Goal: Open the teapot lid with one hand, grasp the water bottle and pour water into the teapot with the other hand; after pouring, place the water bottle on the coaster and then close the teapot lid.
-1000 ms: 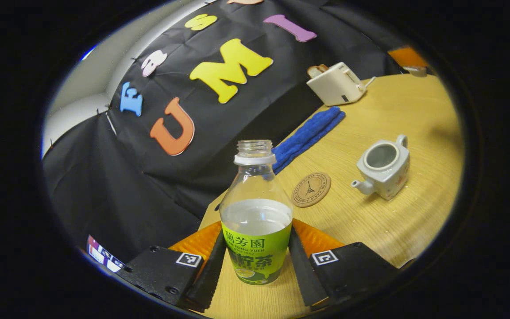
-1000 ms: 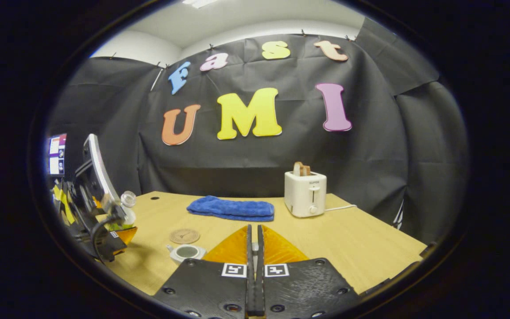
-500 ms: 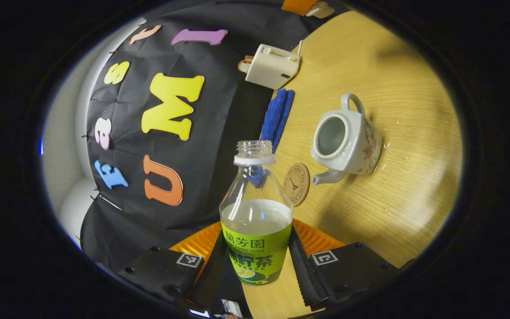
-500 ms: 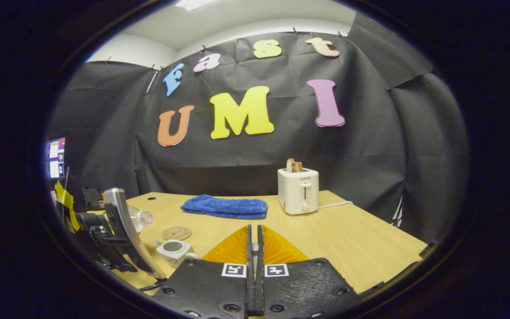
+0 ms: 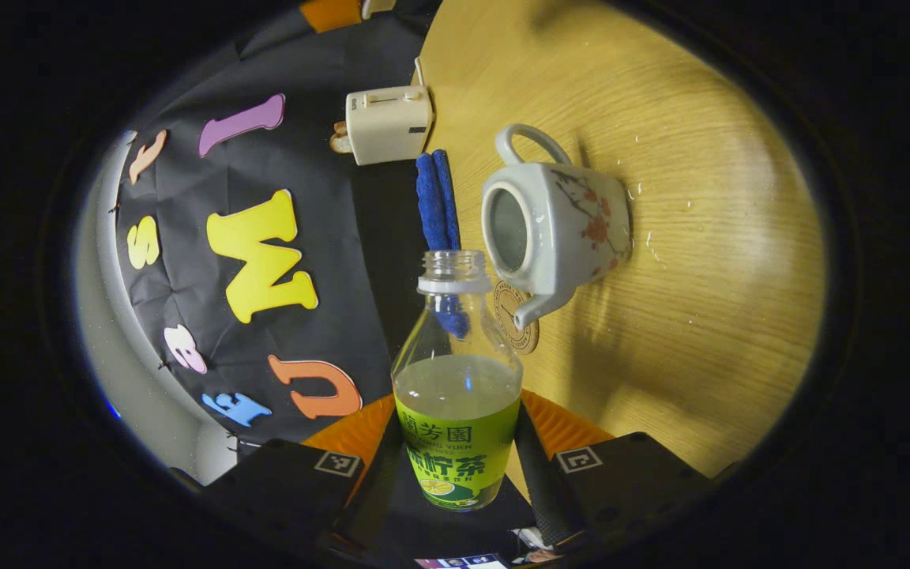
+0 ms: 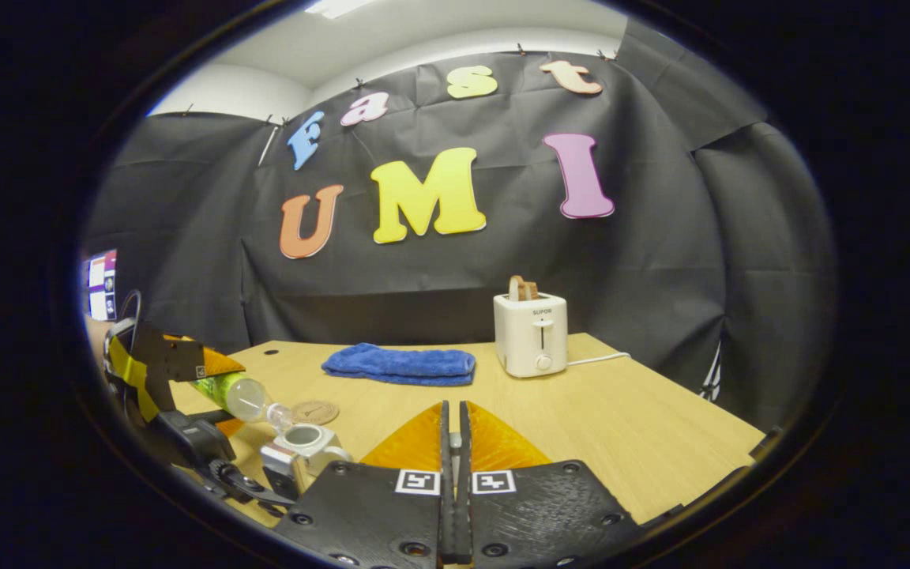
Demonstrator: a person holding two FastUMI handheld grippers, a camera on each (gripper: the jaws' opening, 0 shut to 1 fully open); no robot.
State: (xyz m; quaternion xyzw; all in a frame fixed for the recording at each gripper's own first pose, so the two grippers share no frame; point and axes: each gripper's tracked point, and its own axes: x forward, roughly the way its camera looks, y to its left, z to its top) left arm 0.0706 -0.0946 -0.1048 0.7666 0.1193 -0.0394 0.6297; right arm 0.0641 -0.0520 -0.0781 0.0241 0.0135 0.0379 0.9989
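Green-labelled water bottle [image 5: 457, 395] sits clamped in the left tool [image 5: 455, 466], neck pointing at 12 o'clock beside the open teapot [image 5: 554, 225]; coaster [image 5: 512, 316] just behind the spout, on the wooden surface [image 5: 700, 276].

Right gripper view: right tool [image 6: 453, 474] pressed together on a small pale piece. At 8 o'clock, bottle tilted, mouth over the teapot's opening.

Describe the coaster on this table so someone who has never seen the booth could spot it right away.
Start at the wooden table and find the folded blue towel near the black cloth wall. Just in front of the towel's left end lies the coaster, beside the lidless white teapot. It is the only flat, round, tan disc there, with a dark printed emblem at its centre.
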